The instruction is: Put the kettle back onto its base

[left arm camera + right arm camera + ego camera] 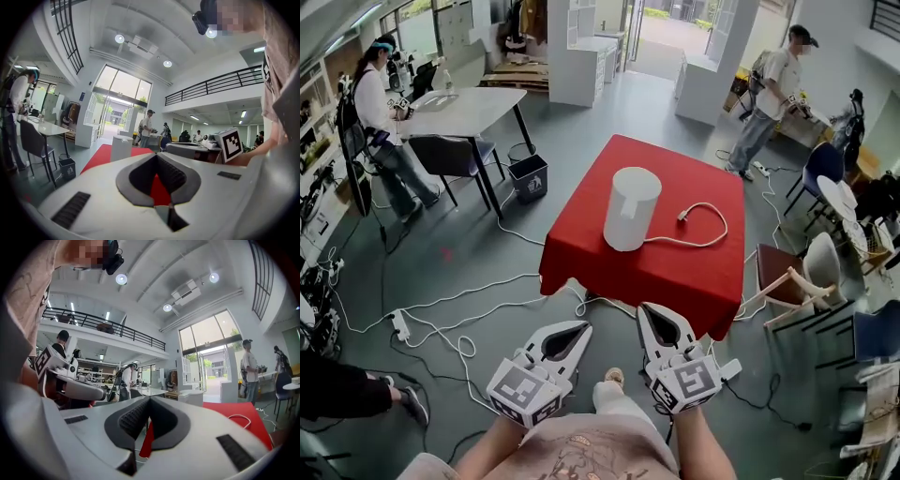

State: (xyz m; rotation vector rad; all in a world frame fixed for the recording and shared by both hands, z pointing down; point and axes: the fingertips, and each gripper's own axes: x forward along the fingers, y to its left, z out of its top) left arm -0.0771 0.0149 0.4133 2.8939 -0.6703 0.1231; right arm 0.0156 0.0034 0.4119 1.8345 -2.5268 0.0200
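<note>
A white cylindrical kettle (631, 208) stands upright near the middle of the red-covered table (609, 258). A white cable (705, 228) loops from its foot across the cloth and ends in a plug. I cannot make out a separate base. My left gripper (583, 326) and right gripper (645, 308) hang side by side in front of the table's near edge, short of the kettle, both shut and empty. The left gripper (157, 155) looks level at the kettle (121, 148). Past the right gripper (150, 399) the kettle (190, 397) shows ahead.
White cables and a power strip (399, 324) trail over the floor left of the red table. A grey table (459, 111), a chair and a bin (529, 176) stand at the far left, chairs (811, 272) at the right. People stand at both sides of the room.
</note>
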